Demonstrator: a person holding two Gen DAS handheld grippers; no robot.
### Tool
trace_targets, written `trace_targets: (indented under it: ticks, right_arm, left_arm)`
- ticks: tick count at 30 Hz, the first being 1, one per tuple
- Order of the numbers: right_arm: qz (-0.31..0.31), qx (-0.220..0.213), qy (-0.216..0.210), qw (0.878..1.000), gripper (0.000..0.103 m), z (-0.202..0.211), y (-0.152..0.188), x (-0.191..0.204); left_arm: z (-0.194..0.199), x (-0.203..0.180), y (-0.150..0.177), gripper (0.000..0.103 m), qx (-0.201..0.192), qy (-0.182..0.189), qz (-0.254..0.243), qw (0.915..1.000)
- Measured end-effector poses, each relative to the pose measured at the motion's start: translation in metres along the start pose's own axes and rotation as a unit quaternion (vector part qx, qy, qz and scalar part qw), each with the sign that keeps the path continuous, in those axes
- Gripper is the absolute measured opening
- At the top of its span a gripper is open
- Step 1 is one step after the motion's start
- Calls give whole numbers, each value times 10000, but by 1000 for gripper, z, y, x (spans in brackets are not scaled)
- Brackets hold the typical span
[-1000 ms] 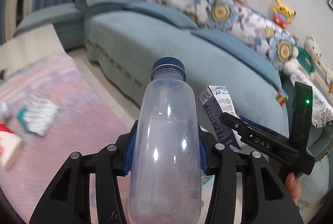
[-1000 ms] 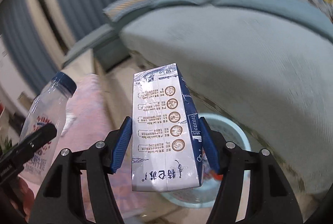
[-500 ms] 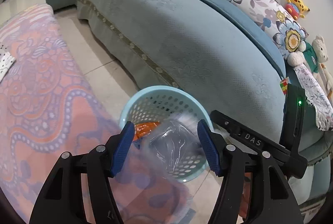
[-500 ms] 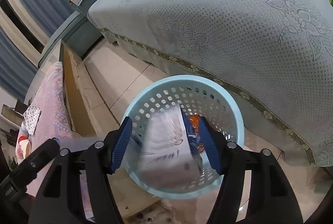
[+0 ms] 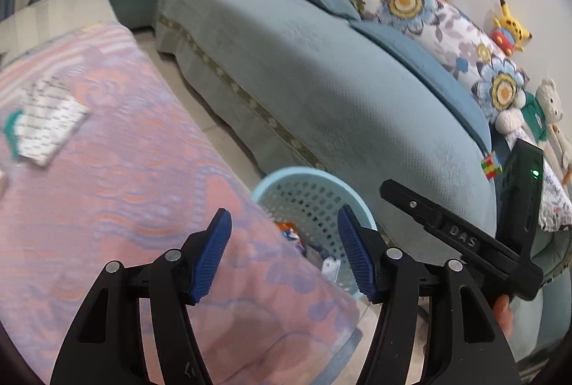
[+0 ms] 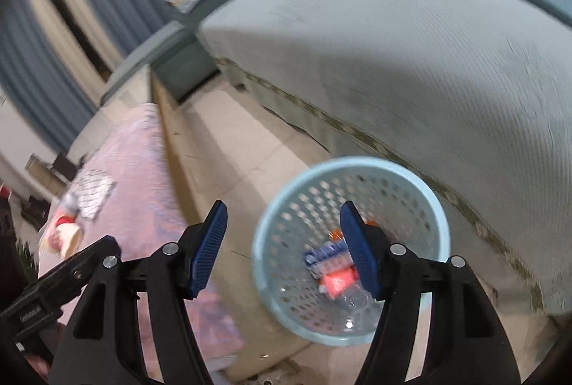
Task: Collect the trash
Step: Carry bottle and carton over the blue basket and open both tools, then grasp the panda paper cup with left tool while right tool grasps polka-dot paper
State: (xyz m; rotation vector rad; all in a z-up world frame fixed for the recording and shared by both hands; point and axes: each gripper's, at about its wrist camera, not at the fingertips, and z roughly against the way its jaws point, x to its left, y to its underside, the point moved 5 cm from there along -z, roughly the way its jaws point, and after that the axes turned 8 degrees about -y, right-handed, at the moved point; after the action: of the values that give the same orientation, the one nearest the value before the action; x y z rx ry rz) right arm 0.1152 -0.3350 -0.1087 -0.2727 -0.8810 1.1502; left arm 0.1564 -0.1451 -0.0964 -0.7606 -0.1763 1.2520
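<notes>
A light blue perforated trash basket (image 6: 439,217) stands on the floor between the table and the sofa; it also shows in the left wrist view (image 5: 286,175). Inside lie a blue carton (image 6: 327,256), a red-labelled clear bottle (image 6: 339,281) and orange trash. My left gripper (image 5: 284,256) is open and empty above the table's corner by the basket. My right gripper (image 6: 282,249) is open and empty above the basket's left rim. A white patterned packet (image 5: 46,123) and a red-and-white item (image 6: 64,234) lie on the table.
The table wears a pink and purple cloth (image 5: 125,177). A teal sofa (image 5: 339,91) with floral cushions and plush toys runs behind the basket. A colour cube (image 5: 491,165) sits on the sofa edge. Tiled floor (image 6: 228,141) lies between table and sofa.
Both grippers let go: the bottle and the carton dropped into the basket. Both jaws now stand open and empty, and both views have tilted back up from the basket.
</notes>
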Motion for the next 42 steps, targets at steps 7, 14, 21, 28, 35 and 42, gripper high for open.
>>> trace_targets:
  ticks: [7, 14, 21, 28, 35, 42]
  right_arm:
    - [1052, -270, -558, 9925, 62, 9, -4, 97]
    - [2064, -115, -1212, 9709, 62, -17, 5, 201]
    - [2650, 169, -1621, 9504, 62, -65, 18, 268]
    - [2866, 604, -1506, 9442, 62, -130, 25, 297]
    - [2764, 782, -1493, 9461, 62, -172, 32, 308]
    - [2821, 1107, -1225, 9451, 62, -193, 40, 309]
  left_arm:
    - [64, 65, -6, 59, -625, -606, 422, 9953]
    - [121, 163, -2, 59, -1130, -1607, 1123, 9741]
    - [129, 242, -1, 69, -1153, -2034, 1674, 9578]
    - [85, 283, -5, 69, -747, -1671, 2084, 9608]
    - [64, 294, -8, 67, -644, -1678, 2218, 9584]
    - [65, 286, -9, 53, -792, -1781, 2003, 9601]
